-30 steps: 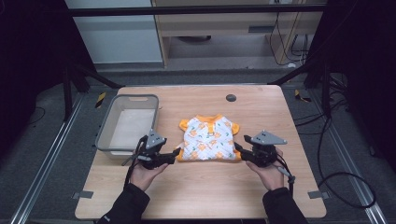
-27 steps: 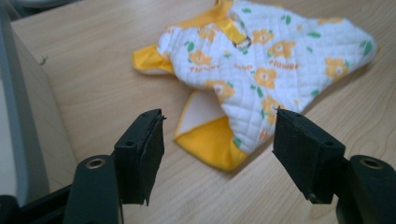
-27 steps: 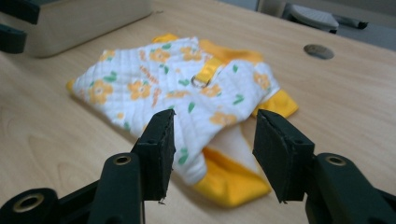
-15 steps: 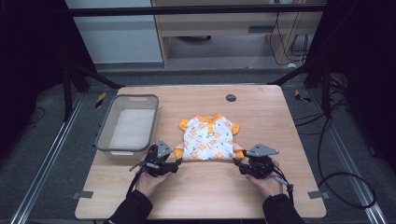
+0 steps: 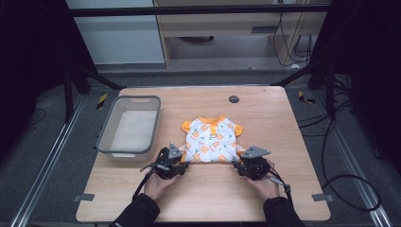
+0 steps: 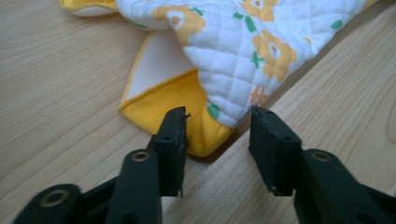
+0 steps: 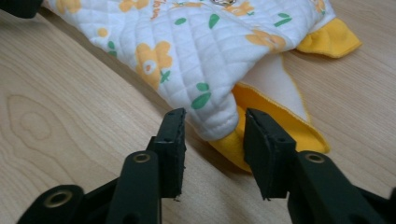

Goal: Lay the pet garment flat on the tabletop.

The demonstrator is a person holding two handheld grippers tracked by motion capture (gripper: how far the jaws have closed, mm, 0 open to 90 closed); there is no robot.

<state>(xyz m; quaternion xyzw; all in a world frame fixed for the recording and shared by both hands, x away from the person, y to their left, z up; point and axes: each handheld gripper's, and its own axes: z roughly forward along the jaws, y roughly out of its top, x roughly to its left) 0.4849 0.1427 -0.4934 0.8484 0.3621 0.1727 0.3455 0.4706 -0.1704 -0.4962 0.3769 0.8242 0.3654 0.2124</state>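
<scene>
A small quilted white garment (image 5: 211,142) with orange flowers and yellow trim lies flat on the wooden table (image 5: 269,118). My left gripper (image 5: 182,164) sits at its near left corner and my right gripper (image 5: 239,165) at its near right corner. In the left gripper view the jaws of the gripper (image 6: 219,121) stand apart around the garment's (image 6: 243,46) yellow-edged corner, not pinching it. The right gripper view shows its gripper (image 7: 212,123) likewise open around the other corner of the garment (image 7: 187,51).
A grey plastic bin (image 5: 108,137) stands on the table to the left of the garment. A black round grommet (image 5: 233,99) sits near the table's far edge. Bare wood lies to the right and in front of the hands.
Both grippers have moved toward the person along with the garment's near edge, then settled low on the table. The garment now lies flatter and stretched nearer.
</scene>
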